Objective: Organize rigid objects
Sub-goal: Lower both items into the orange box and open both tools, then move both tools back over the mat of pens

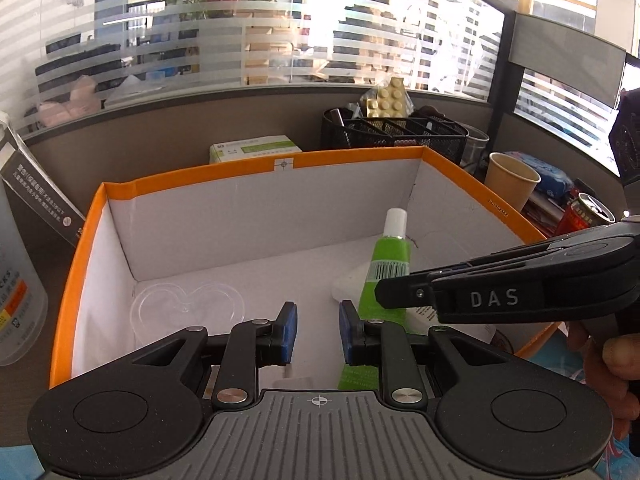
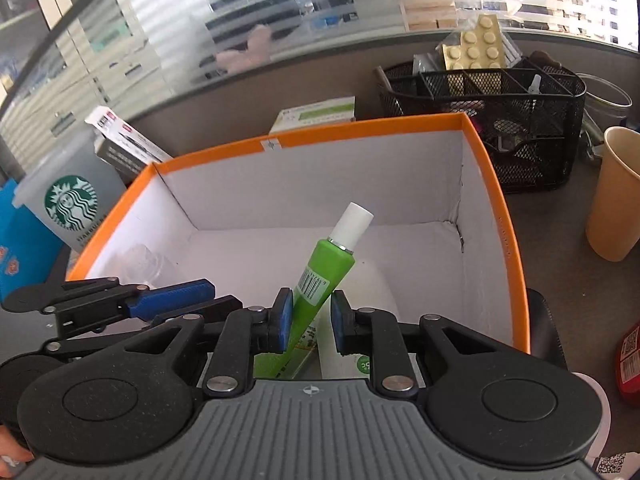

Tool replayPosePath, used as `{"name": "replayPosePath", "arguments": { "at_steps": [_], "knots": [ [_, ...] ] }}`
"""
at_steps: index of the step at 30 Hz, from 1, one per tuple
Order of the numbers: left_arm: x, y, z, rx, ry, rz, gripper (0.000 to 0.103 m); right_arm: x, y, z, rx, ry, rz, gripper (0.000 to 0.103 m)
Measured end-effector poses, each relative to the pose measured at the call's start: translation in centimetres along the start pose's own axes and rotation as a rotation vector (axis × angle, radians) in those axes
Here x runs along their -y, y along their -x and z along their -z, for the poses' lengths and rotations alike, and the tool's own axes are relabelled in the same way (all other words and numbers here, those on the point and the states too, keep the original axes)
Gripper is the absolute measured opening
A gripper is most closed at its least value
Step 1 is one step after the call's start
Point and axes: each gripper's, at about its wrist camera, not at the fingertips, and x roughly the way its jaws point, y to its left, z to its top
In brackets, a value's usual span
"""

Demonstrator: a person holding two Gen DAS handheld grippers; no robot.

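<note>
An orange-rimmed white box [image 1: 352, 158] [image 2: 360, 128] lies open in front of both grippers. My right gripper [image 2: 310, 316] reaches over its near right side, shut on a green tube [image 2: 326, 264] with a white cap that tilts up to the right. In the left wrist view the tube [image 1: 390, 254] stands behind the right gripper [image 1: 380, 292]. My left gripper [image 1: 318, 320] hovers over the box floor, open, with nothing between its blue pads; it also shows at the left [image 2: 226, 296]. A clear heart-shaped tray [image 1: 188, 308] and a white item [image 1: 346, 286] lie inside.
Behind the box are a black mesh organiser [image 1: 400, 132] [image 2: 500, 120] and a green-white carton [image 1: 256, 148]. A paper cup [image 1: 510, 184] [image 2: 616, 196] and a red can [image 1: 584, 216] stand to the right. A Starbucks cup [image 2: 70, 204] and a bottle [image 1: 16, 292] stand to the left.
</note>
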Motion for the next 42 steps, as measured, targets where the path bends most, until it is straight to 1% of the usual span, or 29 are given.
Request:
{"name": "replayPosePath", "arguments": {
  "at_steps": [6, 7, 9, 13, 14, 15, 16, 19, 20, 21, 22, 24, 26, 29, 33, 42],
  "knots": [
    [-0.1, -0.3, -0.1, -0.006, 0.007, -0.005, 0.021, -0.6, -1.1, -0.1, -0.035, 0.041, 0.048, 0.021],
    [-0.1, -0.2, -0.1, -0.005, 0.009, -0.008, 0.021, -0.7, -1.1, -0.1, -0.035, 0.051, 0.058, 0.025],
    [-0.2, -0.2, -0.1, -0.004, 0.011, -0.02, 0.022, -0.9, -1.1, -0.1, -0.038, 0.068, 0.08, 0.03],
    [-0.3, 0.2, 0.0, -0.002, 0.022, -0.019, 0.024, -0.9, -0.7, 0.1, -0.026, 0.083, 0.098, 0.033],
    [-0.2, 0.4, 0.0, 0.004, 0.018, -0.02, 0.026, -0.9, -0.5, 0.1, -0.021, 0.082, 0.095, 0.033],
    [-0.2, 0.7, -0.1, 0.012, 0.017, -0.025, 0.031, -0.9, -0.2, 0.1, -0.016, 0.081, 0.094, 0.033],
    [-0.2, 1.2, -0.2, 0.023, 0.016, -0.028, 0.034, -1.0, 0.1, 0.1, -0.01, 0.082, 0.097, 0.034],
    [0.0, 2.7, -0.5, 0.059, 0.013, -0.038, 0.046, -1.3, 1.5, -0.1, 0.022, 0.092, 0.104, 0.037],
    [0.1, 3.3, -0.6, 0.073, 0.012, -0.041, 0.053, -1.4, 2.1, -0.2, 0.037, 0.095, 0.107, 0.039],
    [0.2, 3.9, -0.8, 0.087, 0.012, -0.044, 0.056, -1.6, 2.7, -0.2, 0.051, 0.097, 0.108, 0.044],
    [0.3, 4.6, -0.8, 0.103, 0.011, -0.048, 0.056, -1.8, 3.3, -0.2, 0.067, 0.099, 0.112, 0.046],
    [0.6, 5.9, -1.0, 0.127, 0.002, -0.052, 0.059, -2.2, 4.7, -0.2, 0.101, 0.113, 0.124, 0.046],
    [1.1, 7.1, -1.1, 0.15, -0.009, -0.058, 0.067, -2.8, 6.2, -0.1, 0.133, 0.125, 0.125, 0.046],
    [1.9, 8.8, -1.0, 0.183, -0.026, -0.066, 0.068, -3.6, 8.1, 0.2, 0.169, 0.145, 0.123, 0.046],
    [2.8, 10.9, -0.8, 0.212, -0.036, -0.061, 0.068, -4.7, 10.4, 0.9, 0.212, 0.171, 0.144, 0.046],
    [4.9, 15.1, 0.7, 0.262, -0.065, -0.056, 0.073, -6.2, 15.1, 3.3, 0.273, 0.186, 0.153, 0.046]
  ]
}}
